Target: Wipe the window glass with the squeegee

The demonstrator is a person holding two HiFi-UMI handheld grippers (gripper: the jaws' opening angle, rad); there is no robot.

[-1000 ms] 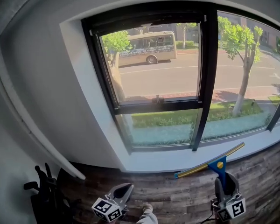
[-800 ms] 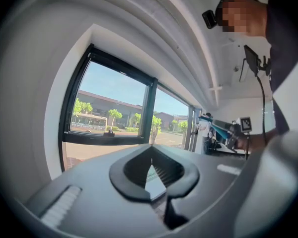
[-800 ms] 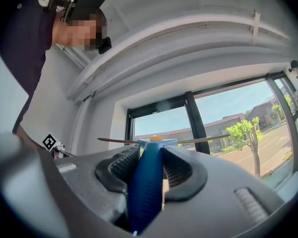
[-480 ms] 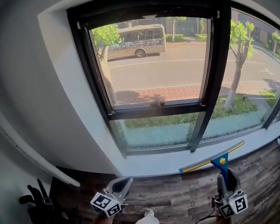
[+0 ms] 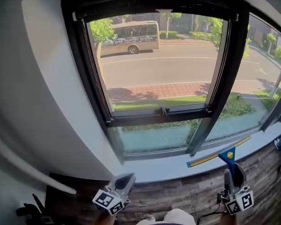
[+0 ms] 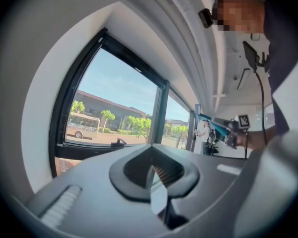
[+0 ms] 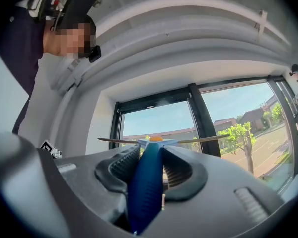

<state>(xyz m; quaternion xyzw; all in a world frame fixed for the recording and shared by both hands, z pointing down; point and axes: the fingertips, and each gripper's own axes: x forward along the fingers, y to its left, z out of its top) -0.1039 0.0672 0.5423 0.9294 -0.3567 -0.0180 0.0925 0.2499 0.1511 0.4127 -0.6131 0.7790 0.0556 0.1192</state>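
While the right gripper (image 5: 230, 170) pinches the squeegee (image 5: 218, 153), the left gripper (image 5: 129, 176) has fingers (image 5: 123, 182) pressed together.

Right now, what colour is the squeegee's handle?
Blue. The squeegee handle shows best in the right gripper view, held between the jaws.

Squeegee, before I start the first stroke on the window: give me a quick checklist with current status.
1. Squeegee held by the right gripper: ok, jaws clamp the blue handle.
2. Blade against the window glass: not ok, it sits low, in front of the sill.
3. Left gripper out of the stroke path: ok, low, jaws together, nothing in them.
4. Glass wet or dry: cannot tell.
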